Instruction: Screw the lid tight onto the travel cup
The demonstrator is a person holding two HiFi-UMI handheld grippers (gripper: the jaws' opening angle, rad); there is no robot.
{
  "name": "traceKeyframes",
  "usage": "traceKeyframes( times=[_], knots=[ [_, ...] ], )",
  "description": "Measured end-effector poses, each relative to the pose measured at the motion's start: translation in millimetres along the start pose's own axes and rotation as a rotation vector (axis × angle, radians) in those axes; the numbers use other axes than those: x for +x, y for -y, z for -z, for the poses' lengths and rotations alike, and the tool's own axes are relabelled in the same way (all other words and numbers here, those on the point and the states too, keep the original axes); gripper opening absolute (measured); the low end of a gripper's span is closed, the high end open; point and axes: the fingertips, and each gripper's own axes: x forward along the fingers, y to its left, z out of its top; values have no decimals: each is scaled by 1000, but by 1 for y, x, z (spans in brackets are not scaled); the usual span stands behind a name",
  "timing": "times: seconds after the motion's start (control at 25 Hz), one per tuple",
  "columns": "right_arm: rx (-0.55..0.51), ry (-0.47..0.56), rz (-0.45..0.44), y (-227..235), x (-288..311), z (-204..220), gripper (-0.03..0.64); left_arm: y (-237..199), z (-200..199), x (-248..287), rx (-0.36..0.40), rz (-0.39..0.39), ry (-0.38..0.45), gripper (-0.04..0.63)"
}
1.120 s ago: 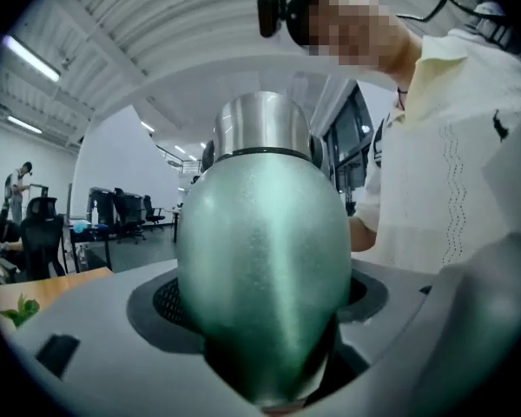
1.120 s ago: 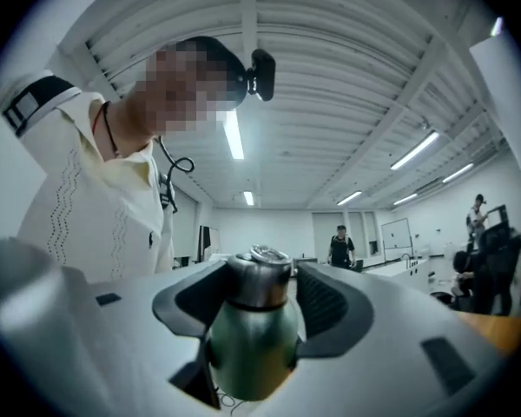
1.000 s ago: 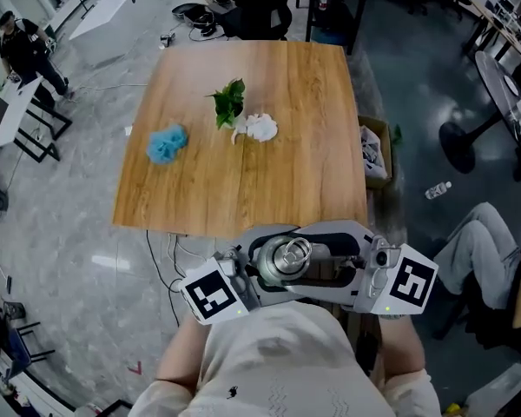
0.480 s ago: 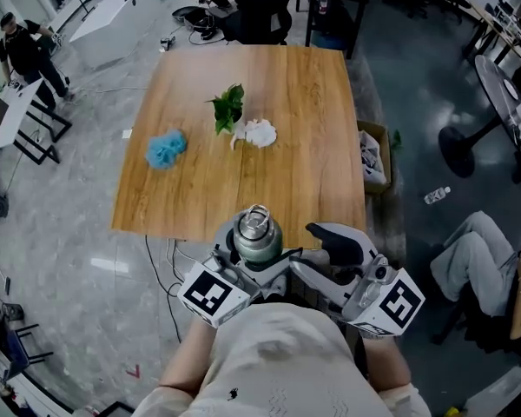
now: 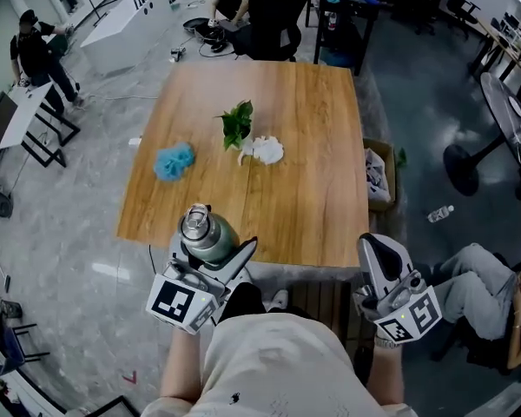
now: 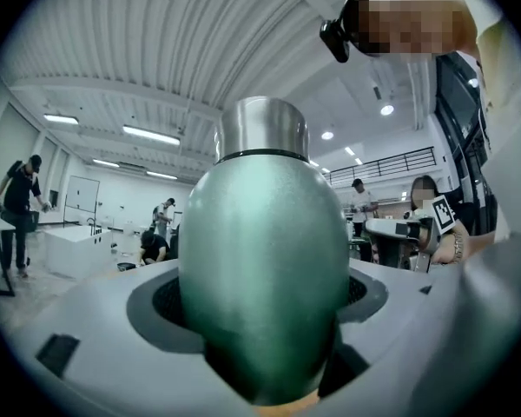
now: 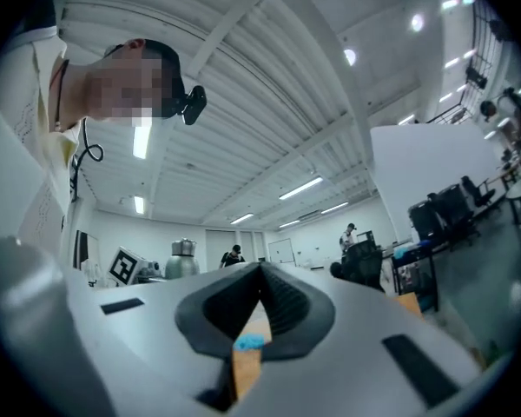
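Left gripper (image 5: 210, 250) has its fingers clamped round the green travel cup (image 5: 206, 235), lid (image 5: 194, 218) on, at the worktop's (image 5: 304, 146) near edge, while the right gripper (image 5: 378, 248) just snapped shut, empty, off the worktop's near corner.

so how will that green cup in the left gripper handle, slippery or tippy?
Probably rigid: the travel cup looks like metal, with a steel lid. Its rounded, smooth-looking body may slip or twist in the left gripper. Laid on its side, it would likely roll.
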Motion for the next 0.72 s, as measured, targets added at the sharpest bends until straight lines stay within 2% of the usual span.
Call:
traceKeyframes(
  times=[0.12,0.24,0.4,0.72],
  knots=[
    [1,14,57,14,-8,0,20,-12,-7,-3,12,-28,10,408],
    [-18,7,69,20,-11,-1,20,-16,-7,-4,4,-39,3,408],
    [-25,7,97,27,-11,3,20,-15,-3,-2,-43,-24,4,408],
    [-60,6,95,20,-5,3,20,-8,1,-1,-31,6,-16,408]
  ],
)
